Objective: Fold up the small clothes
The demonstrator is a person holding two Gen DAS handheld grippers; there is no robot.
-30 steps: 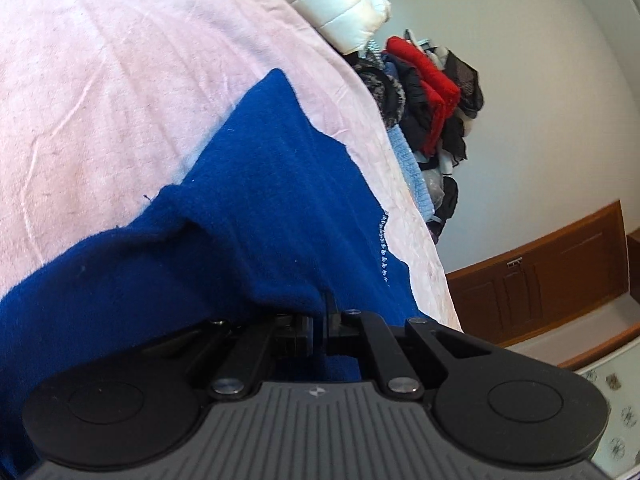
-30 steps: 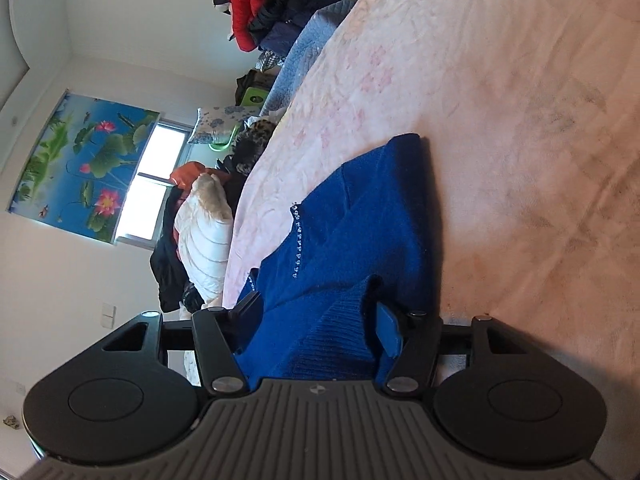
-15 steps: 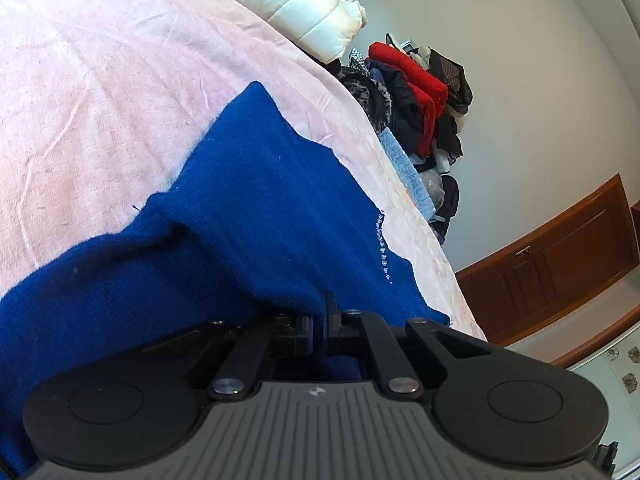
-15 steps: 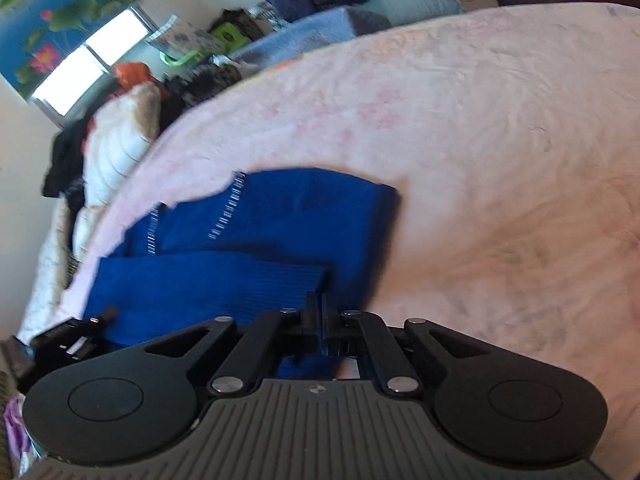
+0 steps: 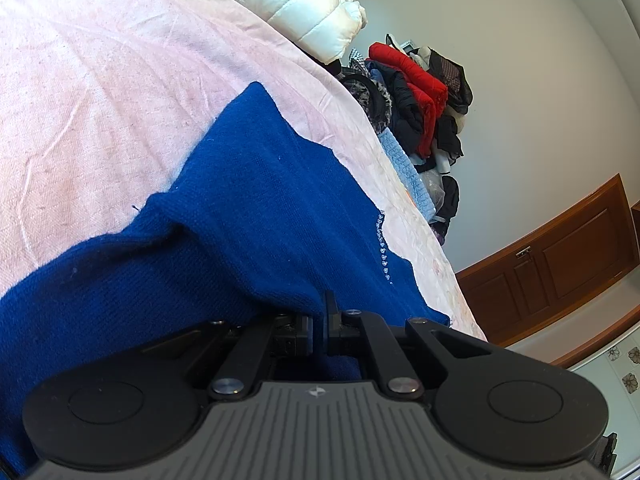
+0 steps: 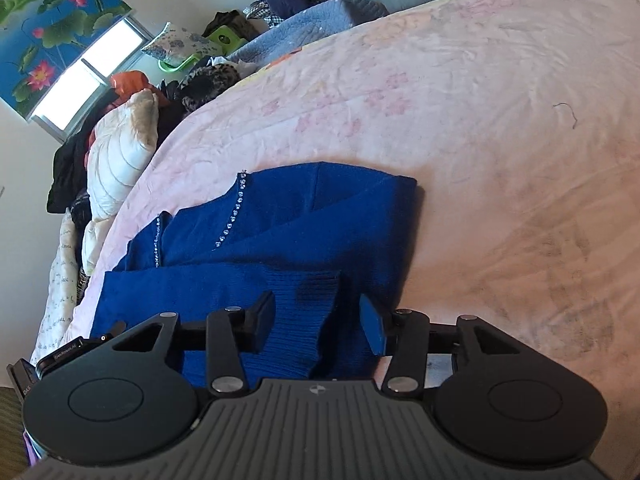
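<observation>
The left gripper pinches the blue sweater; the right gripper fingers gape wide (device label unreadable).

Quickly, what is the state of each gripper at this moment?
Left gripper: closed, pinching the blue knit sweater.
Right gripper: open, with the sweater's ribbed cuff lying between its fingers, not clamped.

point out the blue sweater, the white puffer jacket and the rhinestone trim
blue sweater (image 6: 320, 216): right wrist view, folded body panel
white puffer jacket (image 5: 304, 0): left wrist view, quilted middle
rhinestone trim (image 6: 232, 220): right wrist view, neckline edge
</observation>
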